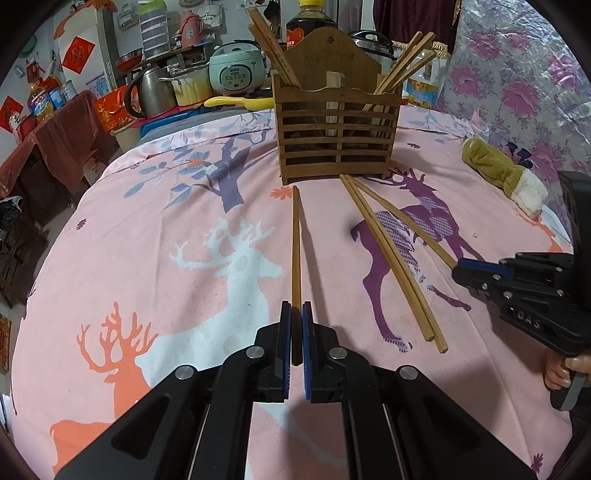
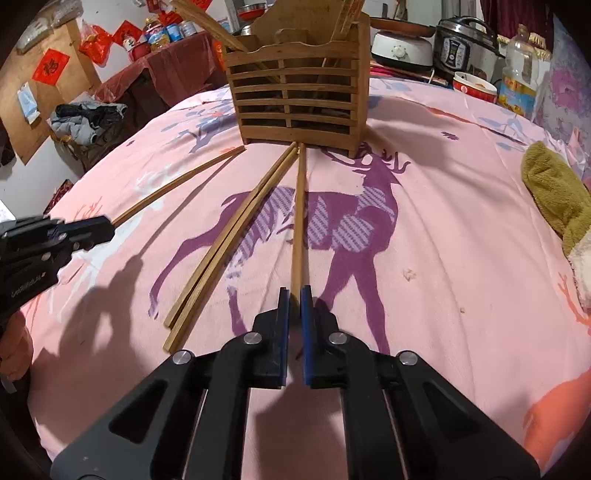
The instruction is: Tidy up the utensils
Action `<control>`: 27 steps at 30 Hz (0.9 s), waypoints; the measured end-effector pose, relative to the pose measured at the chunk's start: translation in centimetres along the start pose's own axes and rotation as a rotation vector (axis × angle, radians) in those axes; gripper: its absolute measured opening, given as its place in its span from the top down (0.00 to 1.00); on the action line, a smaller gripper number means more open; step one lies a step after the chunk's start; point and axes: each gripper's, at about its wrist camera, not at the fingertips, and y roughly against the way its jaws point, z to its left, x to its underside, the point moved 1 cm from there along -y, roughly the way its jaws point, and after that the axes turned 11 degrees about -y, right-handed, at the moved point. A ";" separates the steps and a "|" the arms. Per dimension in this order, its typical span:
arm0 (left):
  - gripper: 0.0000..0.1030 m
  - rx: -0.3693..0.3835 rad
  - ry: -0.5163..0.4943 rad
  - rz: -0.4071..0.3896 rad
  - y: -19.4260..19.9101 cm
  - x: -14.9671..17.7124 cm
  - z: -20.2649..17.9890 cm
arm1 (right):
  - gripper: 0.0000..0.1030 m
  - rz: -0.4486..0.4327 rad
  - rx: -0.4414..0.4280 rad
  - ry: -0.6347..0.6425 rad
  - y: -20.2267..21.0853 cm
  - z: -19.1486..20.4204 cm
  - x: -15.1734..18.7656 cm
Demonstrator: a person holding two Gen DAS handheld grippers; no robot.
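Note:
A slatted wooden utensil holder (image 1: 338, 127) with several chopsticks stands at the far side of the pink deer-print cloth; it also shows in the right wrist view (image 2: 299, 99). My left gripper (image 1: 296, 310) is shut on the near end of a single wooden chopstick (image 1: 295, 243) that points toward the holder. My right gripper (image 2: 294, 293) is shut on the near end of another chopstick (image 2: 300, 206) that also points at the holder. A pair of loose chopsticks (image 2: 225, 240) lies just left of it on the cloth, also in the left wrist view (image 1: 391, 254).
A green and white cloth bundle (image 1: 504, 171) lies at the right edge of the table. Behind the holder stand a rice cooker (image 1: 236, 70), a kettle (image 1: 149, 90), a dark bottle (image 1: 310, 22) and a pressure cooker (image 2: 465, 46). A red-covered side table (image 1: 62, 125) is at the left.

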 end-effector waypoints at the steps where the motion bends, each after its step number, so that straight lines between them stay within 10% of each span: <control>1: 0.94 -0.001 -0.001 0.000 0.0 0.0 0.0 | 0.93 0.001 0.000 0.008 0.2 0.0 0.3; 19: 0.94 0.005 0.005 0.017 -0.3 0.1 0.0 | 0.73 0.003 -0.039 -0.020 1.5 -1.0 1.5; 23: 0.94 -0.001 -0.014 0.036 -0.8 0.2 -0.4 | 0.94 0.006 -0.017 -0.036 1.4 -1.3 1.5; 27: 0.94 -0.012 -0.025 0.026 -0.6 0.2 -0.6 | 0.94 -0.041 -0.002 -0.020 2.3 -1.0 1.6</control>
